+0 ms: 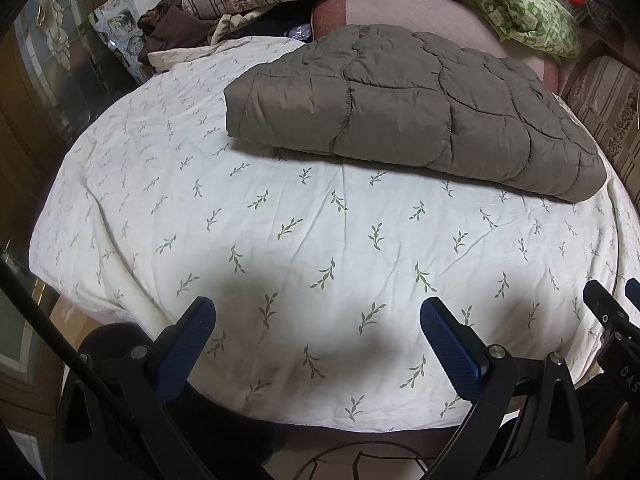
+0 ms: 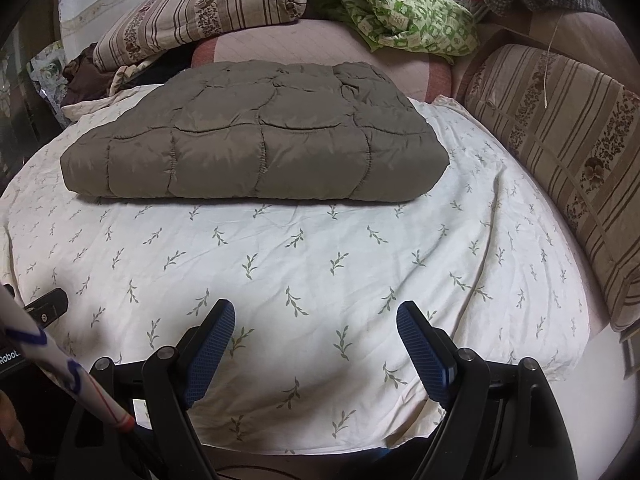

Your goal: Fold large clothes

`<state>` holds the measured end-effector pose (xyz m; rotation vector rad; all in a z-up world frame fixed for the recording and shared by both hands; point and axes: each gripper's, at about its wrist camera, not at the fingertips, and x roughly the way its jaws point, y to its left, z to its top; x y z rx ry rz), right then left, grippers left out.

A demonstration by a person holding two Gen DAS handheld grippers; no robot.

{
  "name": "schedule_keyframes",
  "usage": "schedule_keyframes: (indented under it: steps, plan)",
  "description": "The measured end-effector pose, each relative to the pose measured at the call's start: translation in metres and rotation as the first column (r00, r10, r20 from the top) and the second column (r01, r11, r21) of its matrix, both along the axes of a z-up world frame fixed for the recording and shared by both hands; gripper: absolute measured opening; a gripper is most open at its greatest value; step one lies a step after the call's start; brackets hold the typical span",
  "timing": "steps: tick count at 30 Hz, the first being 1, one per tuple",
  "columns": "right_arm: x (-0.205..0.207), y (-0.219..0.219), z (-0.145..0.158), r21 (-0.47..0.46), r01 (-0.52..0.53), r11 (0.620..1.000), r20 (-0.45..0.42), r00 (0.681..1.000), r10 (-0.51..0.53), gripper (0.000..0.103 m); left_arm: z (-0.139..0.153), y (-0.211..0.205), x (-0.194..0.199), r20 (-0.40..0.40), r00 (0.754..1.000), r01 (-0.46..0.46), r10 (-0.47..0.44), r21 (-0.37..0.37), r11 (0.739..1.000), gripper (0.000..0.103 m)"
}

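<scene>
An olive-brown quilted puffer coat [image 1: 400, 108] lies folded into a flat rectangular bundle on the far part of a white leaf-print sheet [image 1: 280, 248]. It also shows in the right wrist view [image 2: 256, 144], centred on the sheet [image 2: 320, 280]. My left gripper [image 1: 316, 316] is open and empty, low over the sheet's near edge, well short of the coat. My right gripper [image 2: 316, 320] is open and empty, also over the near edge. The right gripper's tip shows at the left wrist view's right edge [image 1: 608, 312].
Striped floral pillows [image 2: 200, 12] and a green patterned cloth [image 2: 404, 12] are piled behind the coat. A striped cushion [image 2: 568, 152] lines the right side. Dark clothes [image 1: 168, 28] lie at the back left. A cable [image 1: 360, 456] runs on the floor below the bed edge.
</scene>
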<state>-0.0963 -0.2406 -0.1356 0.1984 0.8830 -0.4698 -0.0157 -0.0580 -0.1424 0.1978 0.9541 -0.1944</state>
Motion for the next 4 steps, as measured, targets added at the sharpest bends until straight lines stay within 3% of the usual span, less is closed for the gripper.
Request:
schedule_keyframes:
  steps: [4]
  plan:
    - [0.0005,-0.0014,-0.0022,0.014,0.002,1.000,-0.007,1.000,-0.002,0.087,-0.0005,-0.0013,-0.0014,-0.003,1.000,0.002,-0.002,0.000,1.000,0.102]
